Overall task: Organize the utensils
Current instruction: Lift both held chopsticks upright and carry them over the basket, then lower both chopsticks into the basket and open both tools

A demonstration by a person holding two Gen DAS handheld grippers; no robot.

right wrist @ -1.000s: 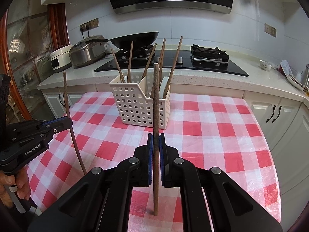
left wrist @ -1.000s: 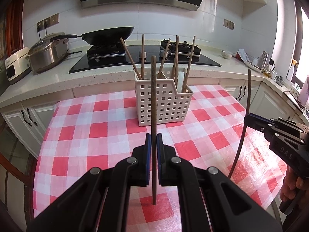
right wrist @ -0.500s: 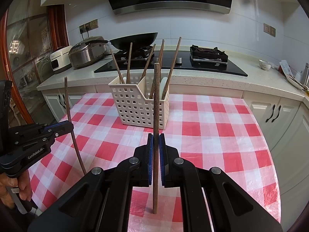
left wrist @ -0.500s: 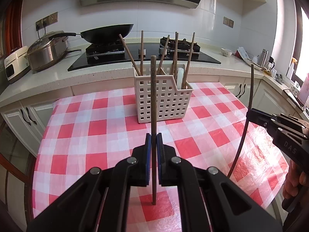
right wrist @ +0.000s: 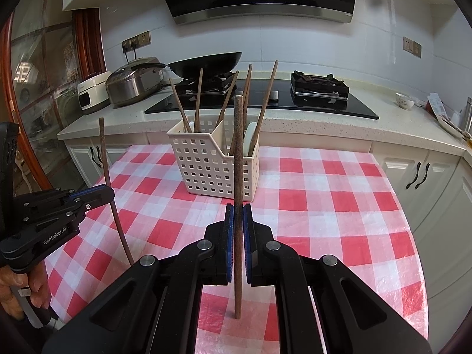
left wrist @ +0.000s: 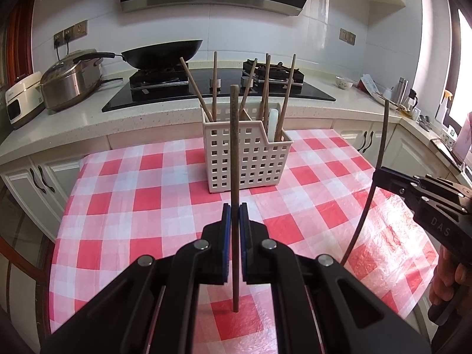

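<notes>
The left tool (left wrist: 235,215) is clamped on a wooden chopstick (left wrist: 234,177), which stands upright between its blue pads, the lower end hanging just above the red-and-white checked cloth of the desk (left wrist: 141,200). The right tool (right wrist: 238,215) grips a second chopstick (right wrist: 238,177) in the same upright way, its jaws narrow around the shaft. Straight ahead of both tools, well beyond their tips, stands a white perforated basket (left wrist: 247,159) on the cloth, with several more chopsticks (left wrist: 267,88) leaning in its compartments. From the left tool, the right tool appears off to the right side; from the right tool, the left one sits low to the left. Behind the basket, a black wok (left wrist: 165,54) rests on the stove.
</notes>
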